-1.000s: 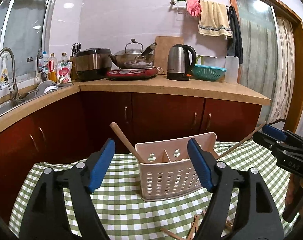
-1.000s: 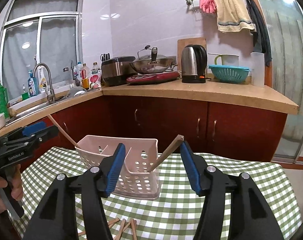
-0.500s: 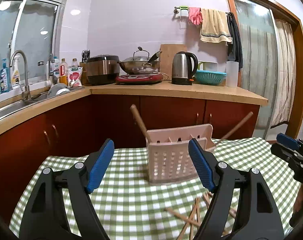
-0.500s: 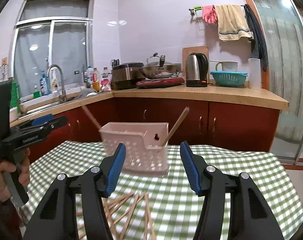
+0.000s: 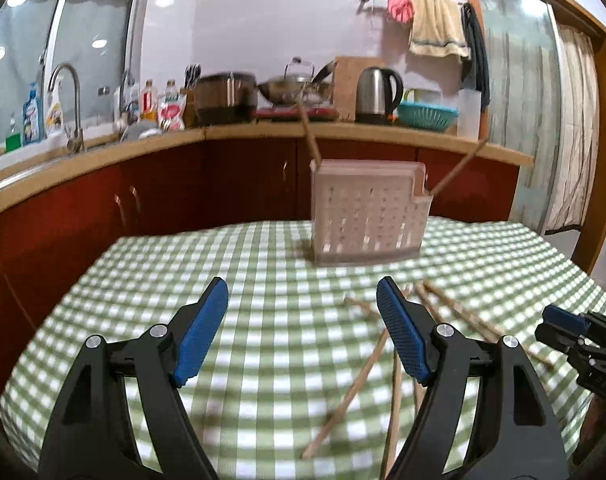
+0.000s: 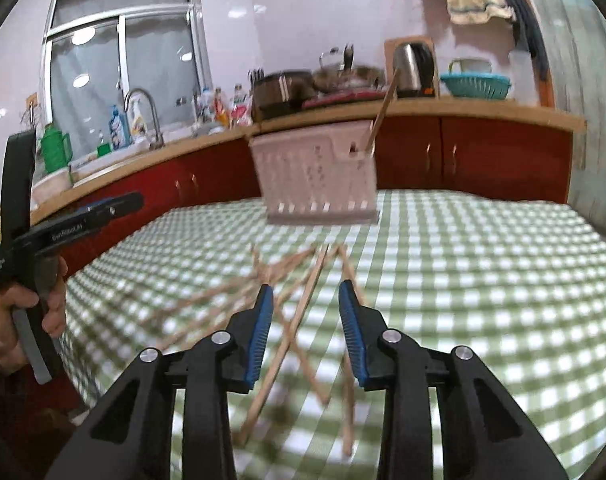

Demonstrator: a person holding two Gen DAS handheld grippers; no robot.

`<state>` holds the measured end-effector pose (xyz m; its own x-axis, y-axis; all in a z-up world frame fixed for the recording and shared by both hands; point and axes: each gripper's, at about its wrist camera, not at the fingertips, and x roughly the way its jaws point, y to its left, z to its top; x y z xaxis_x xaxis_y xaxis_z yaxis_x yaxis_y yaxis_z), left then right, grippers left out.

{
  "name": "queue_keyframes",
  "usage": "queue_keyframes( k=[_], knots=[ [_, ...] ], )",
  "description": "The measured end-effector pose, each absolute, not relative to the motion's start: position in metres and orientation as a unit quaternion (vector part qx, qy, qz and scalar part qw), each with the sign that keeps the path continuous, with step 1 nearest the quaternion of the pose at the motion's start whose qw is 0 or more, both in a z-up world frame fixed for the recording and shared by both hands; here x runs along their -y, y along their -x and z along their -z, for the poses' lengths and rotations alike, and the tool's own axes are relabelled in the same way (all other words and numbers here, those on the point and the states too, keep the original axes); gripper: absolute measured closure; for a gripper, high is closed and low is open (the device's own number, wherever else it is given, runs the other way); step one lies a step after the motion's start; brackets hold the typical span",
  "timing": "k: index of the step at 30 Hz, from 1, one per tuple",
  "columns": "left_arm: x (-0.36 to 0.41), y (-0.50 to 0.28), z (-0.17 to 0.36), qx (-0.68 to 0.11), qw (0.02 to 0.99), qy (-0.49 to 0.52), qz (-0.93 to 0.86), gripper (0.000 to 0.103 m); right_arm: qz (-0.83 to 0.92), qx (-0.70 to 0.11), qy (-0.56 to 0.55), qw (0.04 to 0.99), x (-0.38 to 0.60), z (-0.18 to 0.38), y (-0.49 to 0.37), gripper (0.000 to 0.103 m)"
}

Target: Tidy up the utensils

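Change: both grippers sit farther back from the holder (image 5: 369,216) than a second ago; the loose chopsticks (image 6: 299,312) now fill my near view.
Left gripper (image 5: 303,334): fingers wide apart, empty, short of the holder.
Right gripper (image 6: 305,330): fingers apart, narrower gap, empty, over the pile in front of the holder.
Holder: one stick at each end.
Meaning: I judge the next pickup is starting.

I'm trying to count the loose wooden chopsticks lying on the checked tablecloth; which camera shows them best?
The right wrist view: the scattered wooden chopsticks fan out mid-frame beyond the open right tongs, though motion-blurred. In the left wrist view the chopsticks sit low on the right, partly hidden behind the open left tongs.
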<state>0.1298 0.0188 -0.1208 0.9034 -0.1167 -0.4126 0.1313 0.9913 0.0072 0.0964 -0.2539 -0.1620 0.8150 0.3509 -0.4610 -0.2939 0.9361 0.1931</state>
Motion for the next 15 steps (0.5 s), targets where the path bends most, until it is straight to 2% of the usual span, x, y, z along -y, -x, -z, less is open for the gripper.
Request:
queue_keyframes(
  k=[12,15],
  knots=[
    [-0.030,-0.116,0.154,-0.251,0.967,-0.018,0.049,0.028,-0.164,-0.301,-0.029,0.939,0.243,0.196,-0.098,0.076],
    [-0.033,-0.118,0.157,-0.256,0.966,-0.015,0.046,0.028,-0.164,-0.310,-0.025,0.936,0.242,0.200,-0.098,0.082]
  ],
)
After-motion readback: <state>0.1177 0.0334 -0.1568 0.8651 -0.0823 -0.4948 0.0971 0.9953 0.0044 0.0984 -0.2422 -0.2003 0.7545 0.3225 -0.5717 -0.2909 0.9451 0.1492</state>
